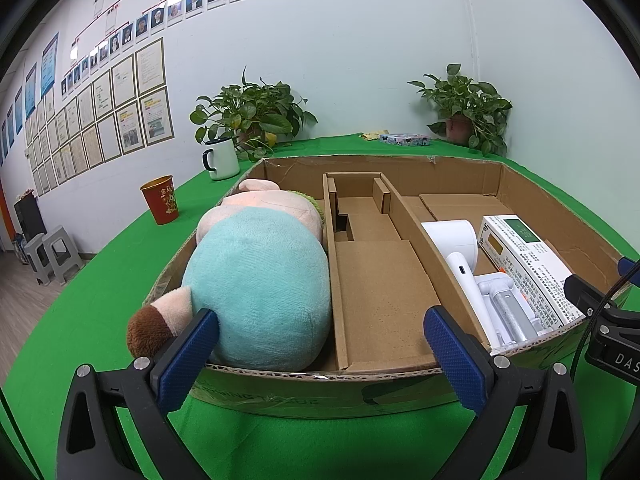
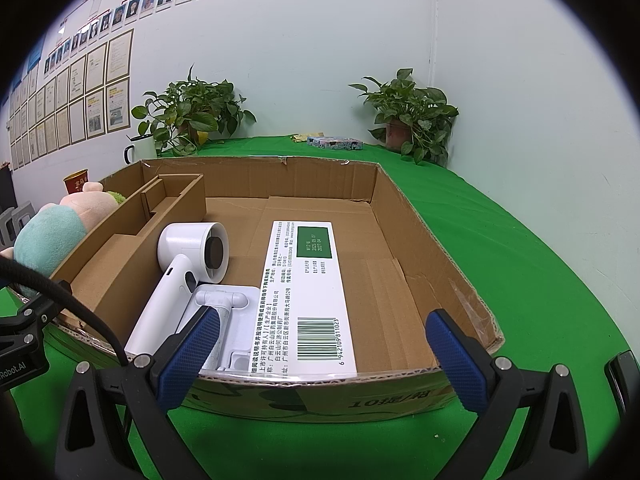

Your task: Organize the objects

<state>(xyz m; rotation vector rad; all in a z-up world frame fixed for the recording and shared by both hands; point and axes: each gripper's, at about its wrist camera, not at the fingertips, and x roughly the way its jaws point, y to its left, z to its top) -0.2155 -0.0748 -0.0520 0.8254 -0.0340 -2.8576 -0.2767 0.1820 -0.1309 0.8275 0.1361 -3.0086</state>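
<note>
While both my claws hang spread and empty at the near wall of the cardboard box, everything sorted lies ahead. My left gripper faces the plush toy in the left compartment. My right gripper is nearer the white hair dryer and medicine box, whose long axes run away from me.

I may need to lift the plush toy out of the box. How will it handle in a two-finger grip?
The plush toy looks soft and bulging, so it would probably squash under the fingers. It likely is light for its bulk. Its body fills its compartment of the cardboard box, so it may drag on the walls.
</note>
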